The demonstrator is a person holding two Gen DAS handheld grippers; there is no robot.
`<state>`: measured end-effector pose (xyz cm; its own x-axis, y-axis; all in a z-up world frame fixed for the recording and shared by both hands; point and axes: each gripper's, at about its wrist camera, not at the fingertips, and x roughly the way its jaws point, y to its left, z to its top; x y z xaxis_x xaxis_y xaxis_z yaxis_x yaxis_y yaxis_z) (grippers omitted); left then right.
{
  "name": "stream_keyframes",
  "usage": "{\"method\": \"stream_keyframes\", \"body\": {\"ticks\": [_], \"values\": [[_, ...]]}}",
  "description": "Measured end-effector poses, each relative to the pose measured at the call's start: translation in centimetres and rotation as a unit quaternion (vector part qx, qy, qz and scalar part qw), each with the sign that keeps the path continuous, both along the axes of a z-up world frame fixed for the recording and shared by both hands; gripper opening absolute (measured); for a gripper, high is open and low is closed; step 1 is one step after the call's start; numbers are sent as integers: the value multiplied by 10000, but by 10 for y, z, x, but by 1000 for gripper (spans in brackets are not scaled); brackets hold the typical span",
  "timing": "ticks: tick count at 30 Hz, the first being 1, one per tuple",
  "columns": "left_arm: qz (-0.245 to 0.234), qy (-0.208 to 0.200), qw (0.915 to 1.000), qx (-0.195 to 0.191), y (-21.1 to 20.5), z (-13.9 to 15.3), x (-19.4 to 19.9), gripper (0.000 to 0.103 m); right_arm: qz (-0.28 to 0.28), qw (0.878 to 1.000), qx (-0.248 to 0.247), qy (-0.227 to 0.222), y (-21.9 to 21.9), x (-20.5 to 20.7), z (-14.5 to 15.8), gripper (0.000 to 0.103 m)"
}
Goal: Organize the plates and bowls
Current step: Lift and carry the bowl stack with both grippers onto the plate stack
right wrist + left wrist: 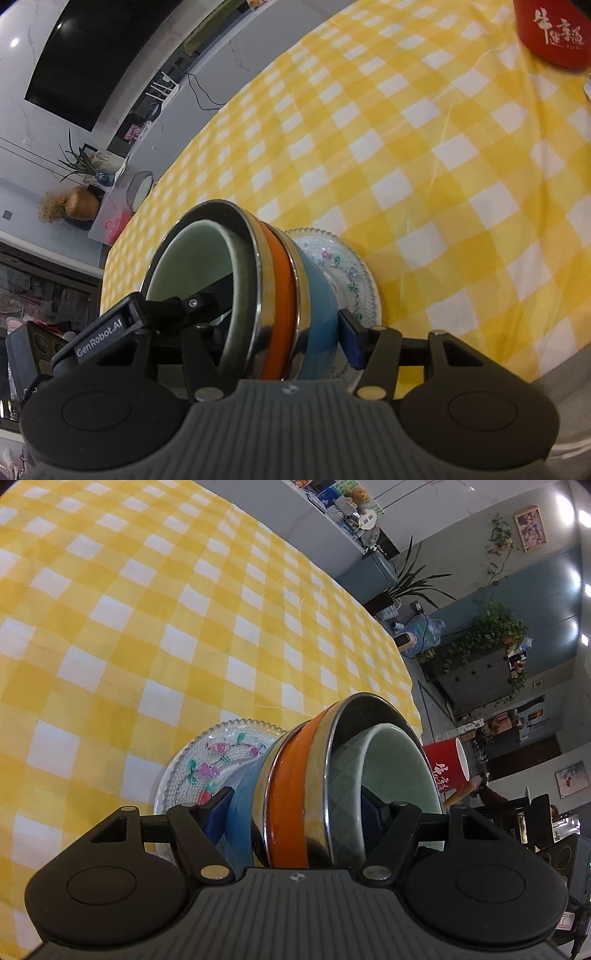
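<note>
A nested stack of bowls sits on a clear beaded glass plate with painted pink and green flowers [218, 760], which rests on the worktop under a yellow-and-white checked tablecloth [155, 620]. The stack holds a blue bowl [242, 812] at the bottom, an orange bowl with steel rims [286, 797] above it, and a pale green ceramic bowl with a lattice pattern [399, 771] inside.

The left hand-held gripper [295, 812] spans the whole stack, one blue pad against the blue bowl and the other inside the green bowl, gripping it. The right hand-held gripper [273, 325] clamps the same stack from the opposite side. A red cup with white characters [554, 33] stands well apart on the cloth.
</note>
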<state>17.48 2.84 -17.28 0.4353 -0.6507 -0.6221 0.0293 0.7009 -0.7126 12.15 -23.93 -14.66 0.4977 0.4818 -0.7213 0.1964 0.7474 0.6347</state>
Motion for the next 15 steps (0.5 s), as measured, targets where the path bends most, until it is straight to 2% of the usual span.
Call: {"method": "stream_keyframes", "body": {"ticks": [8,15], "values": [[-102,-88,9999,45,-4,3,-2,81,-15,9998,73,163,-6,3,-2,57],[-93,120,9999,28,-2,3,2,82,83,9998,-56,156,-4,3,5,60]]}}
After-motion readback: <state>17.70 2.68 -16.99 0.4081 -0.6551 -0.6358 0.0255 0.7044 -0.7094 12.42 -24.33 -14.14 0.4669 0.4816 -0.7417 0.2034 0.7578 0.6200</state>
